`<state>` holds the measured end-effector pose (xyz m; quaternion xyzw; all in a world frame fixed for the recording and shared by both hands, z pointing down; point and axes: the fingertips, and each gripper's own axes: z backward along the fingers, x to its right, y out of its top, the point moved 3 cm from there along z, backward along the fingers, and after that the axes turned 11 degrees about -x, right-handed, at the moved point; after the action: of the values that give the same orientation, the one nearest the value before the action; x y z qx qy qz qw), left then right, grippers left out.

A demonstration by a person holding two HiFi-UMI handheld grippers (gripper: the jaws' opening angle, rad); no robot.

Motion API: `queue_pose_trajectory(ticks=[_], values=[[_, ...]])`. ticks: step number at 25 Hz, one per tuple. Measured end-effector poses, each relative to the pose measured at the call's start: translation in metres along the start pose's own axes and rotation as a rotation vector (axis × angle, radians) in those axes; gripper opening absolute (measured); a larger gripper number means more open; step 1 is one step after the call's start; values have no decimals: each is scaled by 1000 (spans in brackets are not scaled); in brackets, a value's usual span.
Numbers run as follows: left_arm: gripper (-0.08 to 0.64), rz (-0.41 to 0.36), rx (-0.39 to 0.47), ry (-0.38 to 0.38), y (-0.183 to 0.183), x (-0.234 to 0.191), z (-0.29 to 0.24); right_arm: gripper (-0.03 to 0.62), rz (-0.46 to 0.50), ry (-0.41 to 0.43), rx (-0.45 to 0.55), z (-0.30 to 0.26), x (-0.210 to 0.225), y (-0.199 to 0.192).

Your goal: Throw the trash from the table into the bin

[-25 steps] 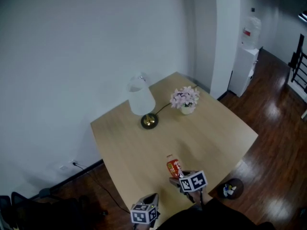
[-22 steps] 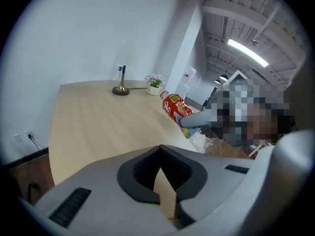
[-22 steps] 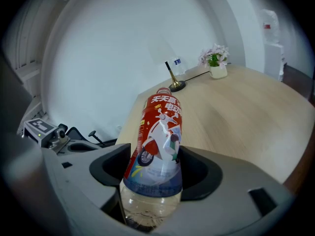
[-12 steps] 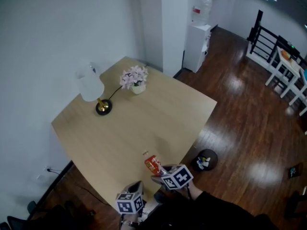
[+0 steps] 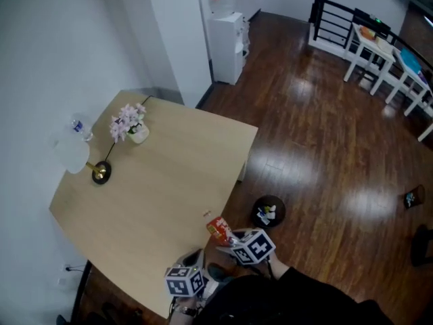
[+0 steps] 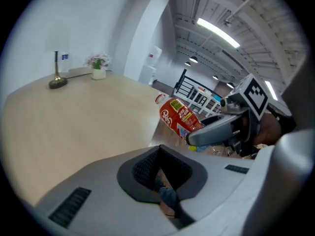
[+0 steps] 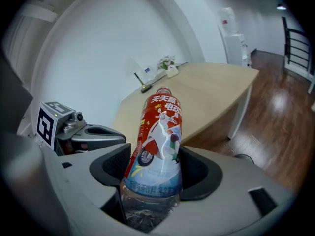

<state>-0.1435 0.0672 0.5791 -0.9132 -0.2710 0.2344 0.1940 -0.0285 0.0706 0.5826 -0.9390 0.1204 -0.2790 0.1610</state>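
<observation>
Your right gripper (image 7: 150, 171) clamps a clear plastic bottle (image 7: 158, 127) with a red label. Its pads press on the lower body and the neck end points away, toward the table (image 7: 211, 87). Your left gripper (image 6: 160, 168) carries nothing, its jaws drawn together.

Only the left gripper view catches that grip from the side, with the bottle jutting out at a tilt past one grey finger. Only the head view shows the bin (image 5: 268, 212), round and dark with a few scraps inside. It stands on the wood floor (image 5: 325, 134) just off the table's near edge. There the bottle hangs at that edge, near the bin but not over it.

A lamp (image 5: 95, 169) and a pot of pink flowers (image 5: 130, 122) stand at the table's far side. A white water dispenser (image 5: 226, 36) stands by the wall beyond.
</observation>
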Motion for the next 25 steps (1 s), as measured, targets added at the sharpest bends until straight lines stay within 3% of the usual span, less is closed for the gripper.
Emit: queue_pose_trajectory(ticks=[6,11,20,25], values=[[5,-129,-102,-77,31,65,-65,314,-271,-45,-6,21,107,-75],[5,-146,-193,-96,37,106,-116,314,-351,-35,-41,17,169,-104],[5,-108,-303,-107,29,130,-216,316,-602,-80,-196,-103,330,-174],[5,-75,-351,-142,19,142,-262,319,-613,-180,-304,-170,401,-209]])
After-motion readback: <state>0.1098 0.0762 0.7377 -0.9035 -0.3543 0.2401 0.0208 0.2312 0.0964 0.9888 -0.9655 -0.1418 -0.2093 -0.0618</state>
